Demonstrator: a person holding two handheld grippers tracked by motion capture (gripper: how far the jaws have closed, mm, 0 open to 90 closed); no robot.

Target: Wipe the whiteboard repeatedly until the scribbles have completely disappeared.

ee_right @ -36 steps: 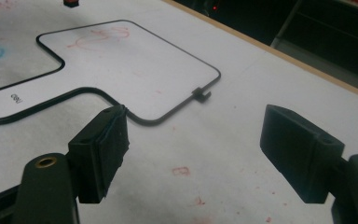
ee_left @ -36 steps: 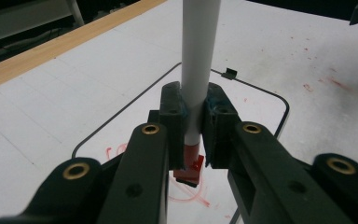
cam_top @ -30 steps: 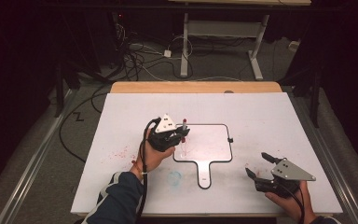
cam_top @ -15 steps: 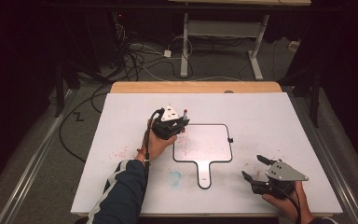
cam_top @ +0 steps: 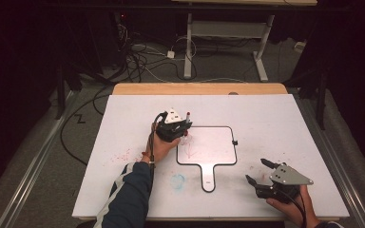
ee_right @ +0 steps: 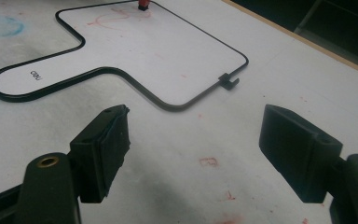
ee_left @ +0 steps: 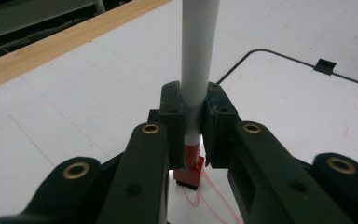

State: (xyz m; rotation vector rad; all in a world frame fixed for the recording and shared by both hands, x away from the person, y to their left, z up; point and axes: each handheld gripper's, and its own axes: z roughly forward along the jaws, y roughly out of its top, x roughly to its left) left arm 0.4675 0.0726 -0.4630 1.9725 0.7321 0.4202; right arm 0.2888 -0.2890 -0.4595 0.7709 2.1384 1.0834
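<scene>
Marker on the board — left gripper drawing, right one waiting.

The left gripper (ee_left: 193, 135) is clamped on a white marker (ee_left: 197, 60), held upright so its red tip (ee_left: 189, 175) meets the board (cam_top: 214, 142) near the left edge, where looping red lines (ee_left: 205, 191) already lie. Gripping low on the barrel, close to the tip, likely gives steadier control of the stroke. The board, a handled whiteboard with a black rim, lies flat mid-table (cam_top: 275, 118), handle toward the person. The right gripper (cam_top: 259, 172) sits well apart, near the table's front right, jaws spread wide and empty — apparently kept clear so it neither blocks the drawing nor nudges the board. Faint red and blue smudges (cam_top: 177, 180) mark the table beside the board.
</scene>
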